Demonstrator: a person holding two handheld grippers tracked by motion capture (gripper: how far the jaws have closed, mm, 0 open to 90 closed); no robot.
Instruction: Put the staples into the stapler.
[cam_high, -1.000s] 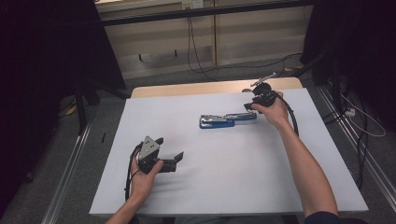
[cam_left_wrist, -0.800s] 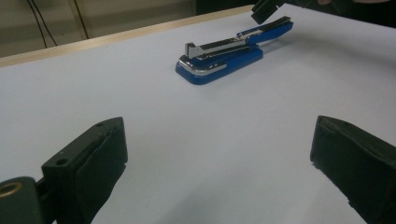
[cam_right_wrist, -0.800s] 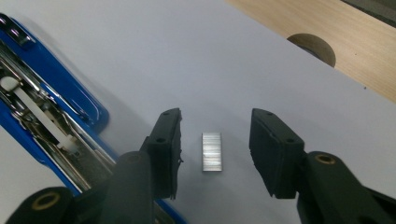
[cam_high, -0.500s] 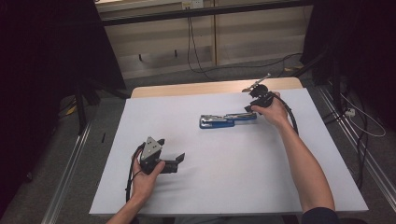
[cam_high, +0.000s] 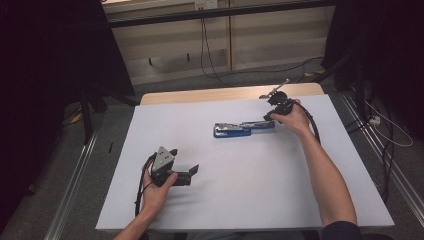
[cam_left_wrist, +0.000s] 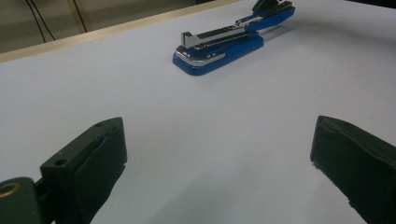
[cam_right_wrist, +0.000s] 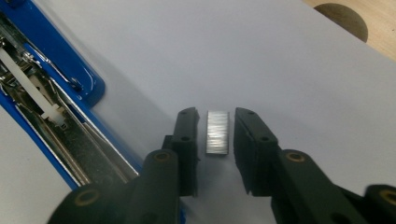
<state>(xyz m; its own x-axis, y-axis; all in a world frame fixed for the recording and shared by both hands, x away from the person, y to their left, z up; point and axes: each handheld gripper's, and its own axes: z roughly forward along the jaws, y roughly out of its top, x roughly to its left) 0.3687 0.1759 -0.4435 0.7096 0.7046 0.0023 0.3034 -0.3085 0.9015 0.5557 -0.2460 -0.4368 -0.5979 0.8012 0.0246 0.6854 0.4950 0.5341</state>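
The right gripper (cam_right_wrist: 215, 135), its jaws just closing, brackets a ribbed, silvery staple strip (cam_right_wrist: 217, 132).

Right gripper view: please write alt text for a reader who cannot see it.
The right gripper has its two black jaws on either side of a small silver strip of staples lying on the white table, with narrow gaps left; the jaws have just been closing. At the left lies an opened blue stapler with its metal channel exposed.

Staple strip (cam_right_wrist: 217, 132) on table (cam_right_wrist: 289, 70), beside opened stapler (cam_right_wrist: 56, 107).
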